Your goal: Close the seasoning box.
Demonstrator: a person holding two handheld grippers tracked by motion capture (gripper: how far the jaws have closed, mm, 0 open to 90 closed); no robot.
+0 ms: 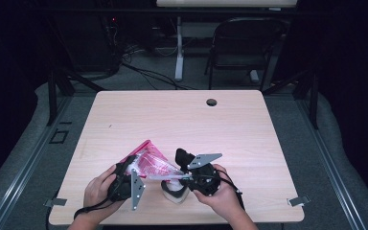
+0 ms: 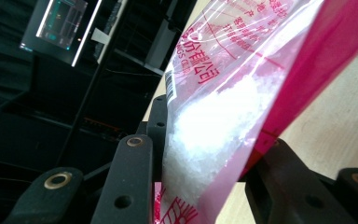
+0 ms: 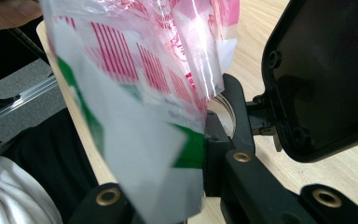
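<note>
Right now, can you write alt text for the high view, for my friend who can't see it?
A person's two hands hold grippers that pinch a pink and clear plastic bag between them, lifted over a small white container near the front edge of a light wooden table. The left gripper grips one end, the right gripper the other.

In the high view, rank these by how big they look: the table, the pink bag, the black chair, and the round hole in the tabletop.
1. Table, by far.
2. Black chair, though it stands farther away, so its look is unsure.
3. Pink bag.
4. Round hole, smallest.
</note>
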